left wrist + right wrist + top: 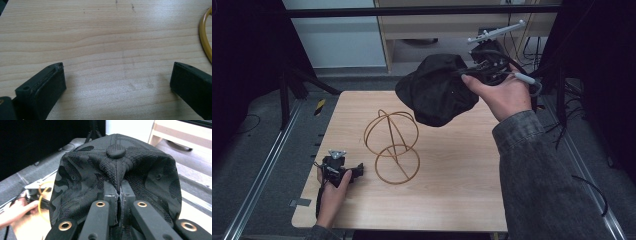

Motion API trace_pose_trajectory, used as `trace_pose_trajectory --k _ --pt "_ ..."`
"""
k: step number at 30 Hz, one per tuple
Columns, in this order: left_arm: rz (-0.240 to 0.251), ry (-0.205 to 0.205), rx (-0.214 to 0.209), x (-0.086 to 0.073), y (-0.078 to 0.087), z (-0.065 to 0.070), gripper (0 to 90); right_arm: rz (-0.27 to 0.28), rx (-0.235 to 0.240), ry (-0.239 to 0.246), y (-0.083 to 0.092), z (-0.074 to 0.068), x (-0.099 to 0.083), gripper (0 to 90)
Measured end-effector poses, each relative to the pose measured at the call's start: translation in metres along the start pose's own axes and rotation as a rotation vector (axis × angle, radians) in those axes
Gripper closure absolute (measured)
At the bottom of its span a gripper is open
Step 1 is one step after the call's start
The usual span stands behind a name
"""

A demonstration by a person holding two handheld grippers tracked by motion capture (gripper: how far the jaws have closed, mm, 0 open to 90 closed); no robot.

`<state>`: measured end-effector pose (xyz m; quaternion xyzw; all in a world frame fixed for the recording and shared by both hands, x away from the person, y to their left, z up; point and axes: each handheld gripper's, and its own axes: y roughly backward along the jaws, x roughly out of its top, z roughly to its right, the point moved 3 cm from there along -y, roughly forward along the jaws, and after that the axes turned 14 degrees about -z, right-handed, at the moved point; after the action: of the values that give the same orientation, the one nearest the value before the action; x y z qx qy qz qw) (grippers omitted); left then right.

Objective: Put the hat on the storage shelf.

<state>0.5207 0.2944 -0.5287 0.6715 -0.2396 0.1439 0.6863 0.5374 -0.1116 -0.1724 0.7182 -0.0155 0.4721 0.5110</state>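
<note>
A black camouflage cap (436, 90) hangs in the air over the table's far right part, and my right gripper (472, 71) is shut on its fabric. In the right gripper view the two jaws pinch a fold of the cap (117, 167) just below its top button. A gold wire stand (391, 146) made of rings sits at the middle of the wooden table (452, 190). My left gripper (358, 171) rests on the table at the near left, open, with bare wood between its jaws. A curve of the gold wire (205, 40) shows at the right edge of the left gripper view.
Metal rails (262, 170) run along both sides of the table. A wooden cabinet (452, 25) and loose cables stand behind it. A dark sleeve (542, 180) reaches across the table's right side.
</note>
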Motion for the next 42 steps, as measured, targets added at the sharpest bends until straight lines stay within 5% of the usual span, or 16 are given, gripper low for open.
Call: trace_pose_trajectory --k 24,42 --pt "0.001 0.002 0.001 0.0 0.0 0.0 0.0 -0.012 0.158 0.078 -0.04 -0.061 0.019 87.1" --pt "0.003 0.002 0.001 0.0 0.0 0.0 0.0 -0.066 0.224 0.084 -0.067 -0.074 0.0 87.0"
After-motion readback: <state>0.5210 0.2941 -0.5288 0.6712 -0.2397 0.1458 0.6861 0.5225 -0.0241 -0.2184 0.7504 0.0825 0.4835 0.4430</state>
